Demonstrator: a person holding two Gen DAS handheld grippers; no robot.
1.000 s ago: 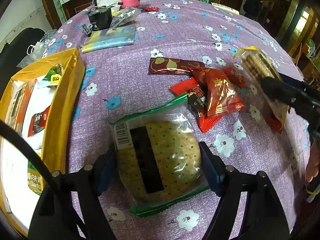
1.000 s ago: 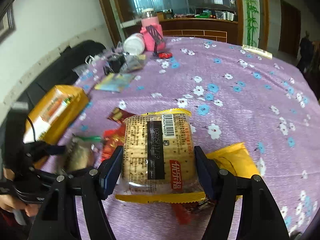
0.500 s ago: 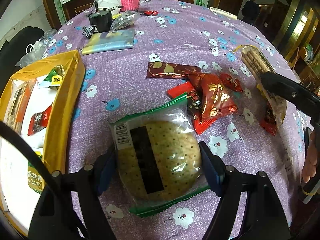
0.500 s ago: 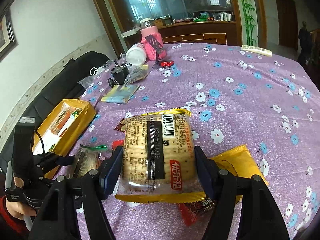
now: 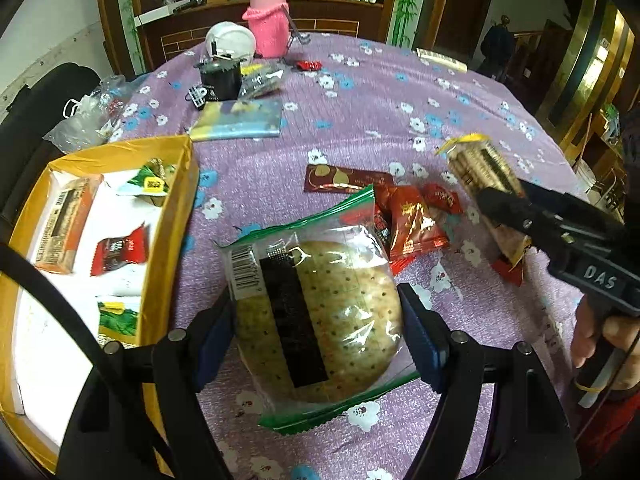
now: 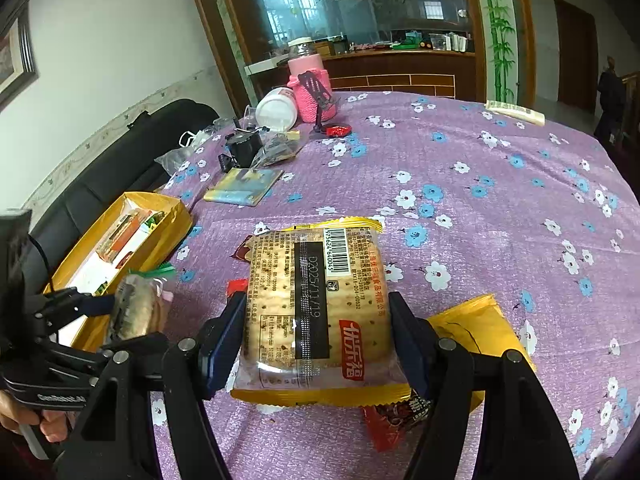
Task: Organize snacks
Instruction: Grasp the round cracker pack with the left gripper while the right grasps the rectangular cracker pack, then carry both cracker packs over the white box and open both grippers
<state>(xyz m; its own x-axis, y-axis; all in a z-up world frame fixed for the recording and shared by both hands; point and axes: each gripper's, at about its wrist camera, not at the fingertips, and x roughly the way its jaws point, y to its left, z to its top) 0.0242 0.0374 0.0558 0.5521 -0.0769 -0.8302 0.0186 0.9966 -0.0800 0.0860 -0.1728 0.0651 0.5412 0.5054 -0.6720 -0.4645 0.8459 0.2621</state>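
Observation:
My left gripper (image 5: 318,324) is shut on a green-edged pack of round crackers (image 5: 316,320) and holds it above the purple flowered tablecloth (image 5: 360,120). My right gripper (image 6: 318,336) is shut on a yellow-edged pack of square crackers (image 6: 316,304), also lifted off the cloth. The right gripper with its pack also shows at the right of the left wrist view (image 5: 492,196). The left gripper with its pack shows at the left of the right wrist view (image 6: 136,312). A yellow box (image 5: 168,232) with several snacks inside lies to the left.
Loose red snack packets (image 5: 408,220) and a dark red sachet (image 5: 344,178) lie between the grippers. A yellow bag (image 6: 480,328) lies under the right gripper. A pink bottle cover (image 5: 268,28), white jar (image 5: 232,40), black gadget (image 5: 220,78) and booklet (image 5: 238,120) stand farther back.
Both grippers have risen with their packs, and the views tilt up toward the room. The left gripper has moved a little toward the yellow box.

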